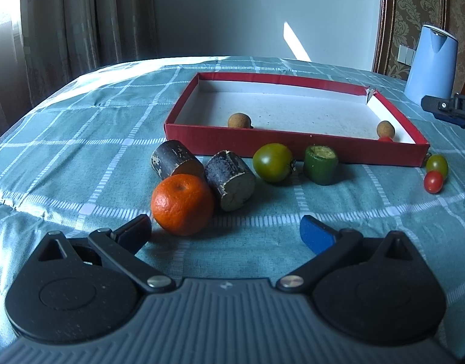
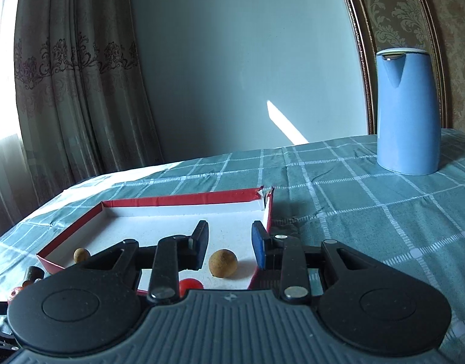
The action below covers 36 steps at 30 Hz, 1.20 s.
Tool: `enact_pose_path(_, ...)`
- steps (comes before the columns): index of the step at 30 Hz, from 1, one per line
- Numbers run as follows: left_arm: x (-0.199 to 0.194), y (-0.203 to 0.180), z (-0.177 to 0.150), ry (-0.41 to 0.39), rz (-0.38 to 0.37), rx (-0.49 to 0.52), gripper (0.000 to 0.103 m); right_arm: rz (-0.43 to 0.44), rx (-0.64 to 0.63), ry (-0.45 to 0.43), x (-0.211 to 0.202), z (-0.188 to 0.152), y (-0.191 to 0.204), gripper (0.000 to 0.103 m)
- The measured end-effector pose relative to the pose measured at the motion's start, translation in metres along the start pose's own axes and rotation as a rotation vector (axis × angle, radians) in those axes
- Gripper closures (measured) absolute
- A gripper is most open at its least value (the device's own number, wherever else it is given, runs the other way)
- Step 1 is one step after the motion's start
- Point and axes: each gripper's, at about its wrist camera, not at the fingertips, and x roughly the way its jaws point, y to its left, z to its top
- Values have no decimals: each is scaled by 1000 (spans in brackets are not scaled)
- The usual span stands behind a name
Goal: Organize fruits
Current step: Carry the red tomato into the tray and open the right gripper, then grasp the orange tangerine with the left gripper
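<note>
The left tongs are spread wide and hold nothing; the orange sits on the surface just ahead and left of centre, near the left finger. It is round, so no axis matters. The right tongs are parted too, over the red box, a brown fruit apparently resting loose between them.

Left gripper low over the tablecloth, jaws spread wide, nothing between its fingers. Right gripper level, jaws parted with a narrower gap, holding nothing.
</note>
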Motion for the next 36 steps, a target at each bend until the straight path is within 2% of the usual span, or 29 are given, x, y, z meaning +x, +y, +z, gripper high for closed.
enact_pose_path(5,-4,2,-1,-23,2,-10,0,-23,-2,67,-26,-24,-9,73)
enact_pose_path(7,-9,4,-2,-56,-5,-24,0,-16,22,80,-33,-30,-12,72)
enact_pose_path(10,-20,9,-6,-118,-17,-42,0,4,47,50,-43,-34,-13,72)
enact_pose_path(11,-23,11,-8,-131,-11,-41,0,4,44,38,-45,-35,-13,68)
enact_pose_path(12,-26,12,-9,-141,-5,-34,0,7,41,34,-46,-35,-12,49)
enact_pose_path(14,-33,16,-13,-169,5,-13,0,10,42,26,-46,-35,-13,26)
enact_pose_path(19,-35,31,-11,-176,62,-15,5,30,87,60,-41,-36,-22,26)
enact_pose_path(25,-22,37,-2,-119,79,30,9,44,119,60,-41,-37,-26,26)
enact_pose_path(30,-11,33,5,-82,38,57,23,46,124,68,-40,-37,-27,26)
enact_pose_path(32,-6,31,6,-65,16,63,43,47,127,70,-40,-37,-27,26)
enact_pose_path(33,-4,30,5,-58,3,63,49,47,127,70,-40,-37,-27,26)
enact_pose_path(34,-3,30,5,-47,-14,61,61,47,129,71,-40,-37,-28,26)
enact_pose_path(36,-2,30,3,-48,-6,56,64,47,131,74,-39,-37,-28,26)
